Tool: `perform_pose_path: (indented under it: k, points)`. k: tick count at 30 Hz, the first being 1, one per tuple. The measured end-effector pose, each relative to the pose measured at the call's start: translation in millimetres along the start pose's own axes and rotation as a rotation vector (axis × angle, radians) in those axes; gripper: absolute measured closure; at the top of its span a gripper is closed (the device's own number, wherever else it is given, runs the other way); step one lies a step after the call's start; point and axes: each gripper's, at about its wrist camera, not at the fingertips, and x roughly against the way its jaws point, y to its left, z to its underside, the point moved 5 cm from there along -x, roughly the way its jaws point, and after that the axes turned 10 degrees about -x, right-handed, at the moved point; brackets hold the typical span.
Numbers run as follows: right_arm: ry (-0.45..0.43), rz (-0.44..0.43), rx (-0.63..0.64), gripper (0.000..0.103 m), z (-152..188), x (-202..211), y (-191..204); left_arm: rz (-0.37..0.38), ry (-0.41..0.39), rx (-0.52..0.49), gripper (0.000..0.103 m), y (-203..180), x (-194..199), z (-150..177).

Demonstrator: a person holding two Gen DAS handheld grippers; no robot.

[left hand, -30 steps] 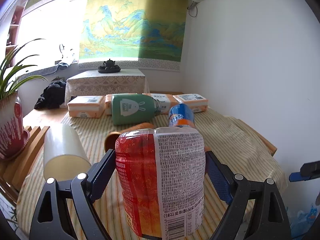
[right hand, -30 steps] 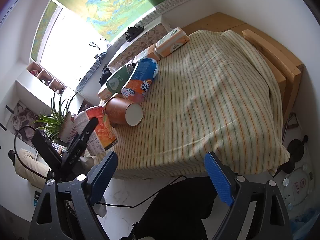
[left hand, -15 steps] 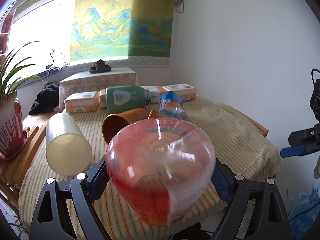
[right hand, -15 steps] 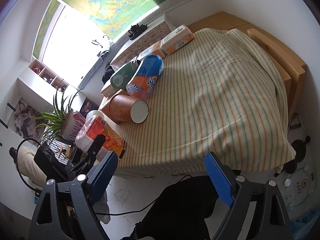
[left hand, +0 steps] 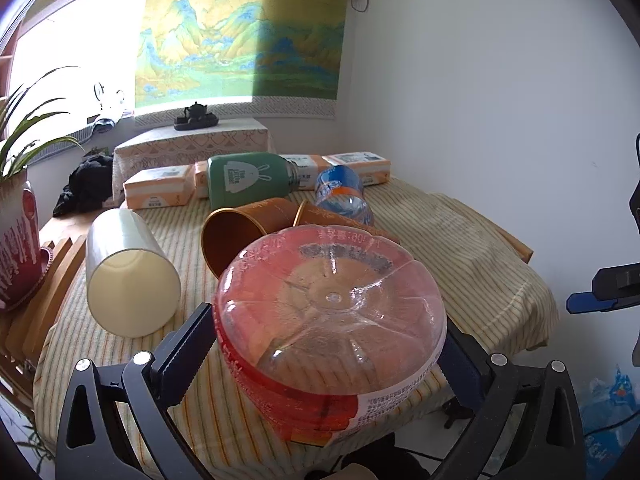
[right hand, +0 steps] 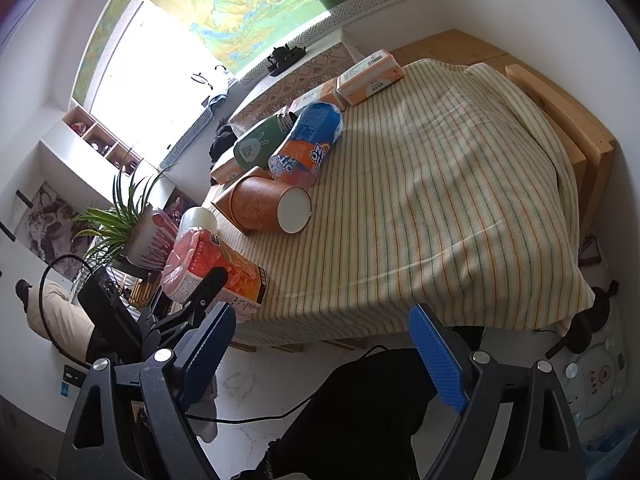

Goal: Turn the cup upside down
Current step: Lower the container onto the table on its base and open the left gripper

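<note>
My left gripper (left hand: 328, 344) is shut on a red-labelled clear plastic bottle (left hand: 332, 332), tipped so its base faces the camera, held over the table's near edge. The bottle also shows in the right wrist view (right hand: 212, 272) at the table's left corner. An orange paper cup (left hand: 240, 232) lies on its side on the striped cloth behind it; in the right wrist view (right hand: 268, 208) its white base faces me. A cream cup (left hand: 128, 272) lies on its side to the left. My right gripper (right hand: 320, 344) is open and empty, off the table's front edge above the floor.
A green flask (left hand: 248, 178) and a blue-orange bottle (left hand: 340, 192) lie at the back, with tissue boxes (left hand: 160, 192) behind them. A potted plant (left hand: 16, 232) stands at the left. The striped tablecloth (right hand: 440, 200) covers the table; white wall on the right.
The left gripper has tilted the red bottle from upright until its base faces the camera. The right gripper has drifted slightly nearer the table and stays open.
</note>
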Motion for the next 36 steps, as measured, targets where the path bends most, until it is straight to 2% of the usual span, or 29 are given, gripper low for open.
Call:
perform_pose_path:
  k: [10,21,24,36]
  points:
    - [-0.024,0.010,0.017,0.017,1.6,4.4,3.2,-0.015,-0.017,-0.017,0.001,-0.4,10.7,-9.5]
    - [-0.044,0.023,0.068,0.017,6.0,5.0,16.2,-0.022,-0.036,0.005,0.001,7.7,33.2,-5.0]
    - [-0.034,0.012,0.071,0.017,6.6,2.1,20.6,-0.003,-0.022,0.012,0.001,7.3,28.4,-5.7]
    - [-0.037,0.006,0.086,0.017,10.9,1.1,23.9,-0.023,-0.086,-0.005,0.001,1.0,34.8,-40.1]
